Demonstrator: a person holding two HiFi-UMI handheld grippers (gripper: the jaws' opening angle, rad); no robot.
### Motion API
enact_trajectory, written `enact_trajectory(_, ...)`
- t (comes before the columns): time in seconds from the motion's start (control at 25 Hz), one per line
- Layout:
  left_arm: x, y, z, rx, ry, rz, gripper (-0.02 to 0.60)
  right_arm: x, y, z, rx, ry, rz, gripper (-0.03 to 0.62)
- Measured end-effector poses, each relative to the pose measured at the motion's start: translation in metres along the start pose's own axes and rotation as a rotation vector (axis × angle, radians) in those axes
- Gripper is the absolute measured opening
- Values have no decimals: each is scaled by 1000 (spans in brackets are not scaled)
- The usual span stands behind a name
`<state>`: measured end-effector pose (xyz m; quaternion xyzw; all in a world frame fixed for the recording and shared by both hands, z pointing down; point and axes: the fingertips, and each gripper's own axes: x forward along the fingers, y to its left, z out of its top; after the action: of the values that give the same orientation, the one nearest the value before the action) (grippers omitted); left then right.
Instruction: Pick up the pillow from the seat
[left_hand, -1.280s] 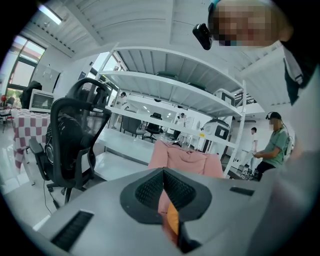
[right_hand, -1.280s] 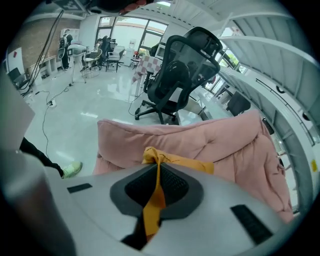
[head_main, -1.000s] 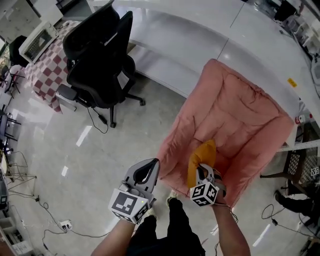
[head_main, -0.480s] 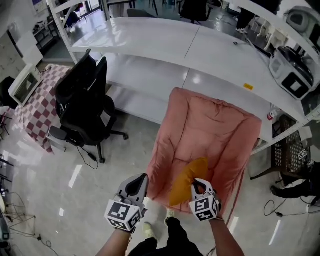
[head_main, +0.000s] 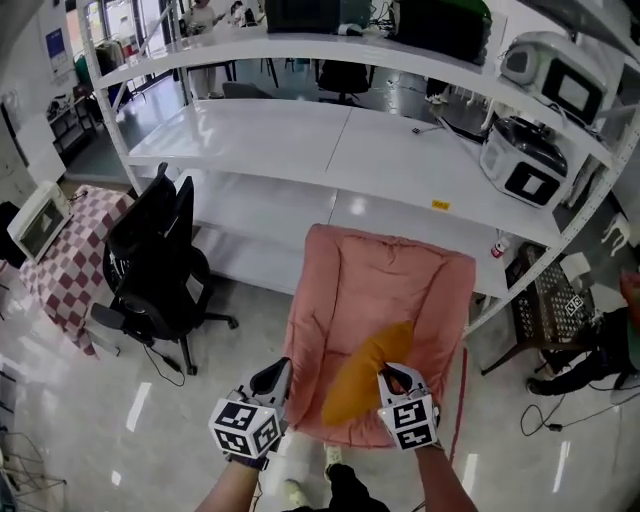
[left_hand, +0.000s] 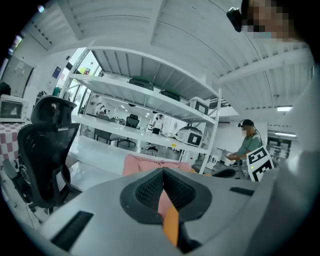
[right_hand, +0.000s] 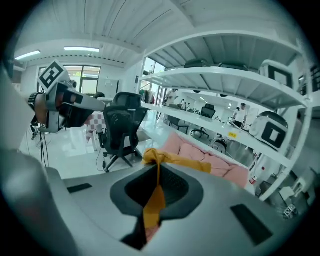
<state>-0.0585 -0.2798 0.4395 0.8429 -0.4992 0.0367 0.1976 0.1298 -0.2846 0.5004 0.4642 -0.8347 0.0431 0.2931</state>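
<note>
The yellow-orange pillow (head_main: 365, 372) hangs above the front of the pink padded seat (head_main: 400, 280) in the head view. My right gripper (head_main: 393, 378) is shut on the pillow's near edge. In the right gripper view a fold of the orange pillow (right_hand: 175, 159) is pinched between the jaws of the right gripper (right_hand: 158, 170), with the pink seat (right_hand: 220, 160) behind it. My left gripper (head_main: 272, 378) hovers at the seat's front left corner, shut and empty. The left gripper (left_hand: 163, 172) shows its pads meeting in its own view, with pink and orange visible only through the gap below them.
A black office chair (head_main: 150, 260) stands left of the seat, with a checkered table (head_main: 65, 265) beyond it. White shelving (head_main: 330, 140) runs behind the seat and carries appliances (head_main: 525, 160). A wire basket (head_main: 545, 300) stands at the right. A person (left_hand: 247, 142) stands to the right.
The right gripper has lifted the pillow off the seat cushion and drawn it toward the seat's front edge. Both grippers rose and pulled back; the view now takes in more of the shelving.
</note>
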Motion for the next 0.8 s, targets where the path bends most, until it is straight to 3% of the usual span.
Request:
enact_trajectory(0.4,4,-47,61,-19,-19,-95,5,-69,-36,77,65,-142,-91,12)
enact_trajectory(0.8,-13,-72,116,47,-61,-100,5,-127,-69,126,110,-276,-153,12)
